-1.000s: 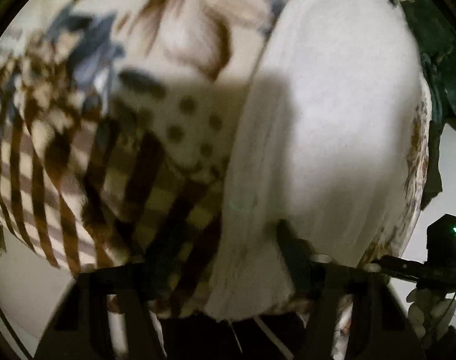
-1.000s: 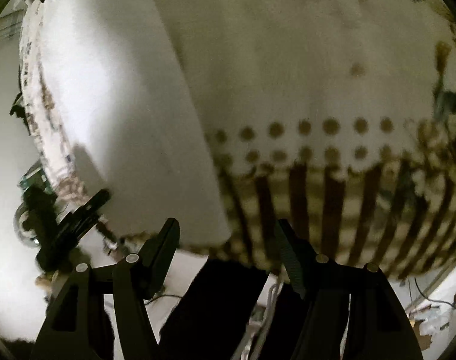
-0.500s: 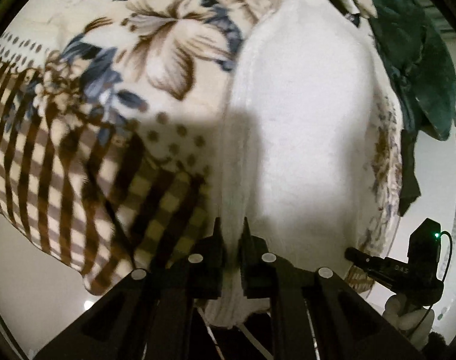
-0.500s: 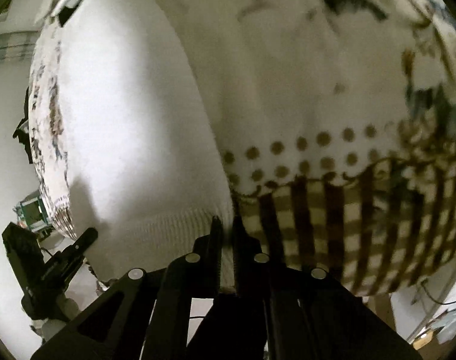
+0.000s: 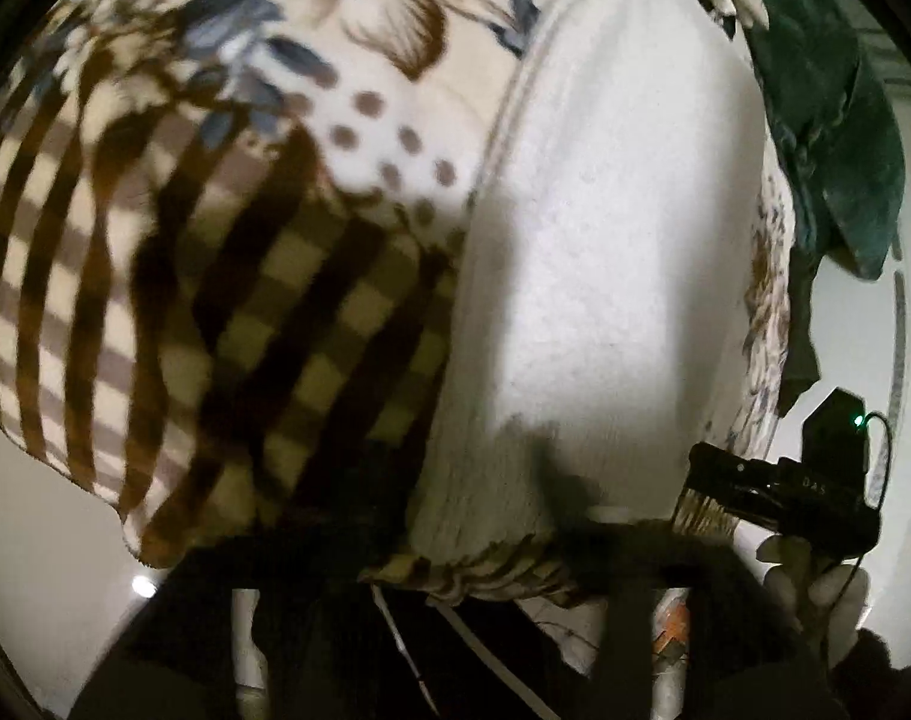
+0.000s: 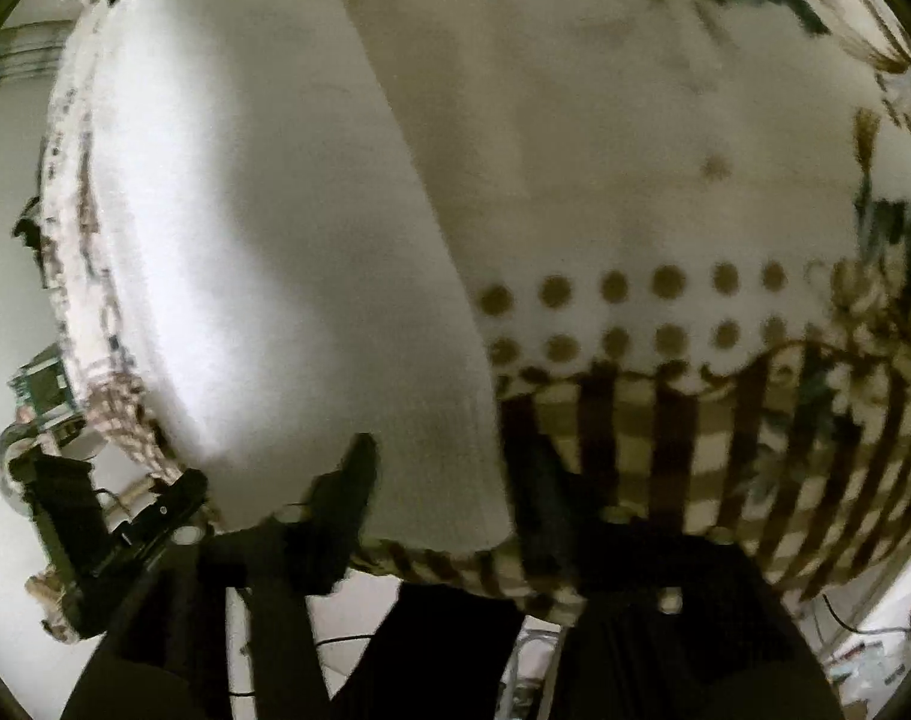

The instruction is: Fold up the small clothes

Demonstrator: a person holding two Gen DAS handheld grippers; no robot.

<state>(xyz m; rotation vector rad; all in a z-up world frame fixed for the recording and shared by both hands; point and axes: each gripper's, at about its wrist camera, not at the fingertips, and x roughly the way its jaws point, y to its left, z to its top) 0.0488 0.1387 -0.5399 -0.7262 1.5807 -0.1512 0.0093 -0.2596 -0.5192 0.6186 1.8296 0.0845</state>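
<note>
A white knit garment (image 5: pixel 605 252) lies flat on a patterned blanket (image 5: pixel 155 192) with flowers, dots and brown checks. It also shows in the right wrist view (image 6: pixel 263 252), on the same blanket (image 6: pixel 695 180). My left gripper (image 5: pixel 455 516) is open at the garment's near hem, its fingers dark and blurred. My right gripper (image 6: pixel 443 480) is open, fingers spread on either side of the hem's corner. The right gripper also shows at the left wrist view's right edge (image 5: pixel 755 486), and the left gripper at the right wrist view's left edge (image 6: pixel 125 528).
A dark green cloth (image 5: pixel 833 120) lies at the blanket's far right edge. White floor (image 5: pixel 53 540) and cables (image 5: pixel 407 642) show below the blanket's near edge. Clutter sits on the floor at the right wrist view's lower right (image 6: pixel 875 654).
Both grippers were open one second ago, shut on the white garment's hem half a second ago, and now stand open again. The garment lies flat.
</note>
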